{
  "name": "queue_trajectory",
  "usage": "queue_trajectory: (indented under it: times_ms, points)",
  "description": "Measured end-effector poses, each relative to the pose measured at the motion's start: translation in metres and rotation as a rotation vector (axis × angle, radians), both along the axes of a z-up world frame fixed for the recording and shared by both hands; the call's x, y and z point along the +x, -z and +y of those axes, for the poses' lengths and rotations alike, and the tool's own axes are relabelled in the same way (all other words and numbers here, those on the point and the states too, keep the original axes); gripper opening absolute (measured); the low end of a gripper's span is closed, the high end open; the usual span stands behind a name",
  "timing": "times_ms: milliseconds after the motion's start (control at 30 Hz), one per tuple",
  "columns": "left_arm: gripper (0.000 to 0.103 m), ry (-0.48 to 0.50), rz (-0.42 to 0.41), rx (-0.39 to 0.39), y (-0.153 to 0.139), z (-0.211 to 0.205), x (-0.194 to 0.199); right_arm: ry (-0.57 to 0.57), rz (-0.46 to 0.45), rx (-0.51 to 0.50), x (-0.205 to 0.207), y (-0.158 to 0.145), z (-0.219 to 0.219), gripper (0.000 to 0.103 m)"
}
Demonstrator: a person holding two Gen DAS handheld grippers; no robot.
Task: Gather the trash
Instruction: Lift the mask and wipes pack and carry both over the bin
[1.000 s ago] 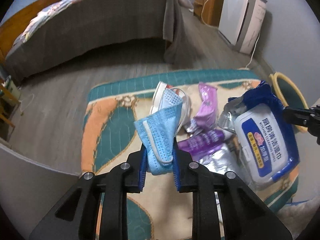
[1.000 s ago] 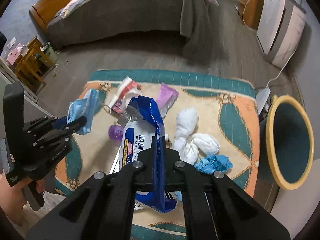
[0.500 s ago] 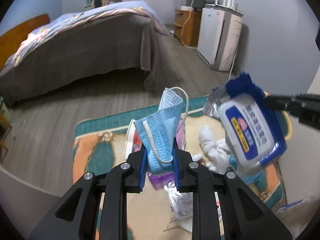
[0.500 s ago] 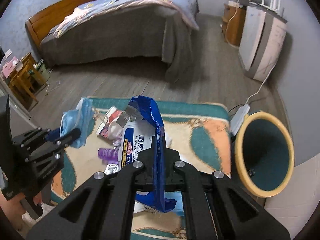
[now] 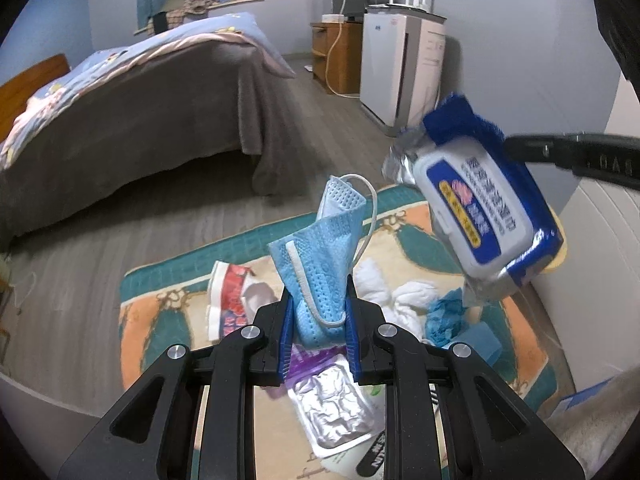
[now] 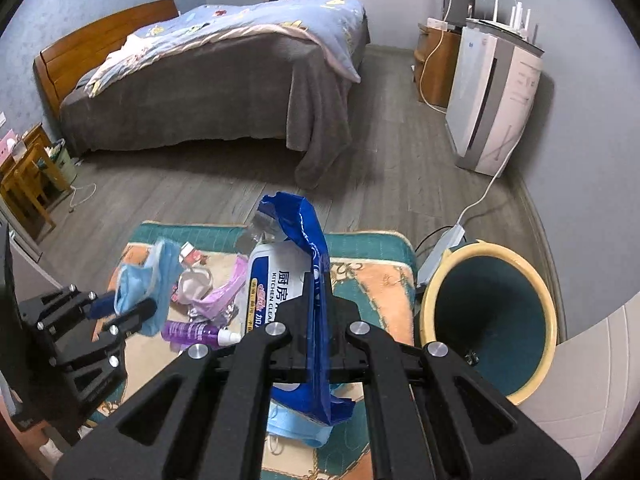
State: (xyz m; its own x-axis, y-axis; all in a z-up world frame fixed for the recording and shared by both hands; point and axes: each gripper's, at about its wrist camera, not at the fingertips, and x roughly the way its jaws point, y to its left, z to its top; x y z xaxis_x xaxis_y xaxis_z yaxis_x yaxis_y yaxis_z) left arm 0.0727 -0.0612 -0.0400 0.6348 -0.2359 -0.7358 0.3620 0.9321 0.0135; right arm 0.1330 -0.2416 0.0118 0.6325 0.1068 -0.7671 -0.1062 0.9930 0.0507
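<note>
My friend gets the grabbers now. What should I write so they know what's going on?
Left gripper: shut on the blue face mask, held above the rug.
Right gripper: shut on the blue edge of the wet-wipes pack, also in the air.
Bin: yellow rim, beside the rug on the right, looks nearly empty.
Done: two pieces picked up.
Left: drop both in the bin, then collect the purple tube, white tissues, foil wrapper and other bits on the rug.
</note>
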Motion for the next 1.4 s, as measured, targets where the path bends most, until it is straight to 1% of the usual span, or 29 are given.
queue_trajectory:
  times_ms: [200,300,367,467,600,733,833,900,1100,1200,1300,1400]
  points:
    - [0.023,-0.006,0.008,-0.007,0.002,-0.009,0.003,0.014,-0.02,0.016,-0.002,-0.006,-0.02,0.002]
    - [0.023,0.004,0.004,0.015,0.004,-0.02,0.005,0.03,-0.023,0.034,-0.002,-0.008,-0.035,0.002]
    - [0.023,0.018,-0.005,0.024,0.004,-0.027,0.004,0.037,-0.027,0.03,-0.002,-0.008,-0.044,0.002]
    - [0.023,0.044,-0.014,0.027,0.003,-0.04,0.003,0.042,-0.029,-0.003,-0.003,-0.008,-0.057,0.002]
    - [0.023,0.08,-0.013,0.03,0.004,-0.06,0.0,0.077,-0.03,-0.034,-0.001,-0.007,-0.082,0.002]
    - [0.023,0.112,-0.007,0.021,0.002,-0.082,-0.003,0.151,-0.027,-0.013,0.001,-0.005,-0.123,0.002]
    - [0.023,0.151,-0.01,0.031,-0.002,-0.102,-0.003,0.232,-0.012,-0.007,0.002,0.003,-0.158,0.002]
    - [0.023,0.179,0.001,0.02,-0.004,-0.118,0.0,0.279,0.001,0.0,0.002,0.01,-0.176,0.002]
    - [0.023,0.259,0.027,0.011,-0.007,-0.164,0.007,0.354,0.051,0.04,0.002,0.031,-0.212,0.002]
    - [0.023,0.308,0.069,0.001,-0.003,-0.193,0.015,0.396,0.077,0.055,0.003,0.041,-0.224,0.002]
    - [0.023,0.349,0.102,0.007,0.004,-0.216,0.018,0.438,0.109,0.074,0.004,0.053,-0.238,0.002]
    - [0.023,0.373,0.142,0.01,0.014,-0.236,0.024,0.468,0.135,0.063,0.006,0.062,-0.245,0.002]
